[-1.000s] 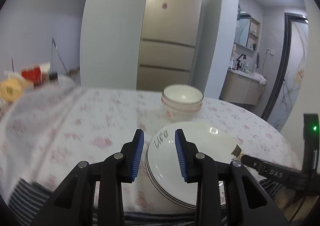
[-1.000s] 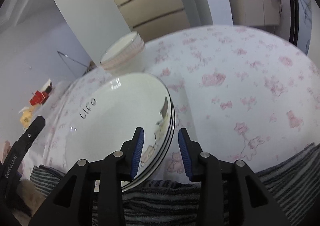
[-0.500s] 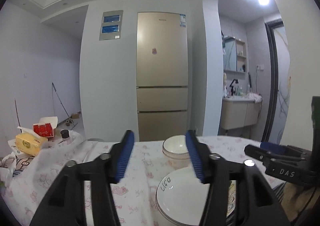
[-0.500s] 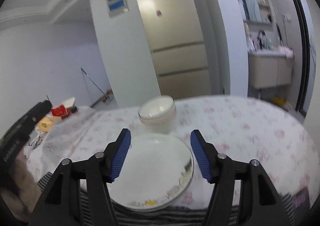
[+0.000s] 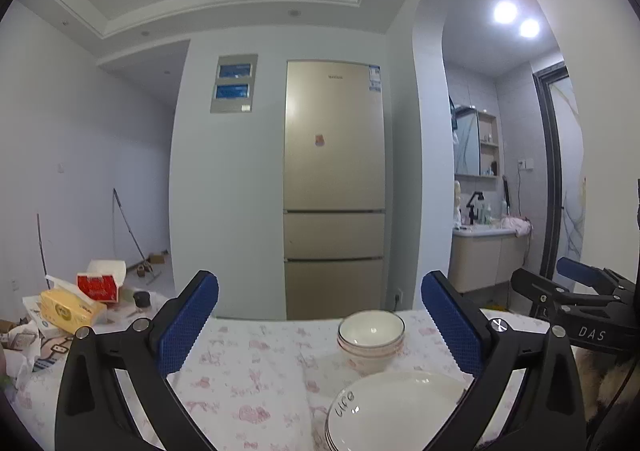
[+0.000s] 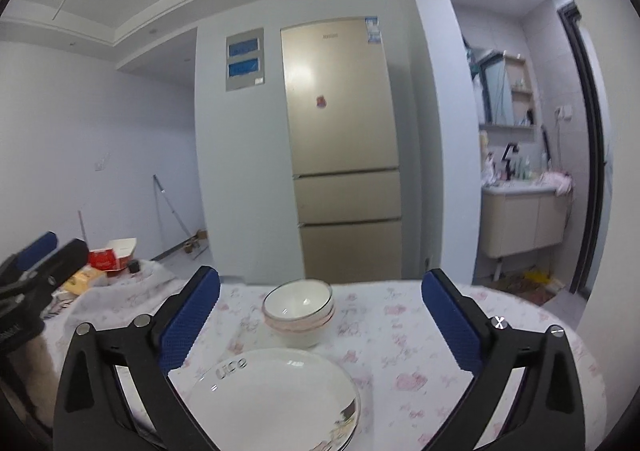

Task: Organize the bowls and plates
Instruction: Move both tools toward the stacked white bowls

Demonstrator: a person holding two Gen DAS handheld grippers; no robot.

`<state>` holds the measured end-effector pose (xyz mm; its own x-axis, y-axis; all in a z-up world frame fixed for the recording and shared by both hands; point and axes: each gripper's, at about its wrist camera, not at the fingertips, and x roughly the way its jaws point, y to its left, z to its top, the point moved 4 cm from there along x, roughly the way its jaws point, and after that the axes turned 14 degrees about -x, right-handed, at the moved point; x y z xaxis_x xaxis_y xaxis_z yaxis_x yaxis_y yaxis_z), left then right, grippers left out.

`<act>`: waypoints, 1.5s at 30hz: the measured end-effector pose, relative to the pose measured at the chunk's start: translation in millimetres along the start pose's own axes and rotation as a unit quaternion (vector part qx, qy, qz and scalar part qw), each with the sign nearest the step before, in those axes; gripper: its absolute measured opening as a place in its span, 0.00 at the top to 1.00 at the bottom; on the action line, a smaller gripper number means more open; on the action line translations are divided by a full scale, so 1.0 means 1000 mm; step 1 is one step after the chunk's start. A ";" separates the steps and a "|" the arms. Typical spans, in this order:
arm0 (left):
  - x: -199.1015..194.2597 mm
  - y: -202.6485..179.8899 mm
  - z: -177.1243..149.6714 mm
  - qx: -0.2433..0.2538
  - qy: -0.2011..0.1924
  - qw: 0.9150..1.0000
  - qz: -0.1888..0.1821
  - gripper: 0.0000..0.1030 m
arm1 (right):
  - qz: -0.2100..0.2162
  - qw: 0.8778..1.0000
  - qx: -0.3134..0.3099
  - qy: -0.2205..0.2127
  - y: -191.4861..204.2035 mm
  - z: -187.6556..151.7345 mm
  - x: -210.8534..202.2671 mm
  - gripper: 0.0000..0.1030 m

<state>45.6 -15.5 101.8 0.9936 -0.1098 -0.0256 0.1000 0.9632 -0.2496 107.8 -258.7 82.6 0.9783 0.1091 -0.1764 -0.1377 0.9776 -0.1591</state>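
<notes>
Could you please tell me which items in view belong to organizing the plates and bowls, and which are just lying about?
Part of the job:
- stack of plates
- stack of bowls

Just lying about:
- red box
- yellow tissue pack
- small dark jar
- fridge
- floral tablecloth, which only carries the dishes

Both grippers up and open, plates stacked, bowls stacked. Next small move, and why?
Probably none on the dishes: draw both hands back. The plate stack lies on the tablecloth just in front of the bowl stack, apart from it. The left gripper and right gripper have just been opening, with nothing between the jaws. No loose dish shows.
</notes>
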 end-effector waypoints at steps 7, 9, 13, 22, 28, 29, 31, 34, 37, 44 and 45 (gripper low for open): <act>0.007 -0.002 -0.004 0.014 -0.011 1.000 0.004 0.00 | 0.009 1.000 0.015 -0.005 -0.003 0.005 0.007 0.01; 0.012 -0.002 -0.004 0.017 -0.006 1.000 0.004 0.00 | 0.013 1.000 0.021 0.000 -0.005 0.003 0.010 0.01; 0.029 -0.001 0.005 -0.007 0.012 1.000 0.001 0.00 | 0.007 1.000 0.011 -0.002 -0.006 0.015 0.019 0.01; 0.056 -0.016 0.054 -0.010 -0.049 0.999 -0.003 0.00 | 0.013 0.999 0.030 -0.042 -0.016 0.067 0.039 0.01; 0.083 -0.040 0.083 0.000 -0.079 0.997 -0.012 0.00 | -0.036 0.998 0.020 -0.055 -0.027 0.104 0.061 0.01; 0.085 -0.047 0.089 0.006 -0.095 0.995 -0.009 0.00 | -0.037 0.997 0.023 -0.060 -0.030 0.114 0.062 0.01; 0.088 -0.057 0.100 0.010 -0.120 0.993 -0.007 0.00 | -0.043 0.996 0.026 -0.074 -0.036 0.129 0.060 0.01; 0.100 -0.065 0.113 -0.007 -0.114 0.993 -0.026 0.00 | -0.071 0.992 0.032 -0.097 -0.045 0.143 0.054 0.01; 0.112 -0.062 0.110 -0.021 -0.099 0.994 -0.043 0.00 | -0.082 0.991 0.043 -0.096 -0.050 0.129 0.058 0.01; 0.155 -0.031 0.070 -0.026 -0.031 0.999 -0.029 0.00 | -0.108 0.991 0.056 -0.062 -0.064 0.084 0.100 0.01; 0.163 -0.028 0.066 -0.029 -0.021 0.999 -0.025 0.00 | -0.093 0.992 0.066 -0.060 -0.066 0.082 0.104 0.01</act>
<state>208.4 -44.4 168.7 0.9889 -0.1460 0.0289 0.1478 0.9410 -0.3044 231.4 -297.4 154.7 0.9973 -0.0633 -0.0373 0.0615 0.9970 -0.0480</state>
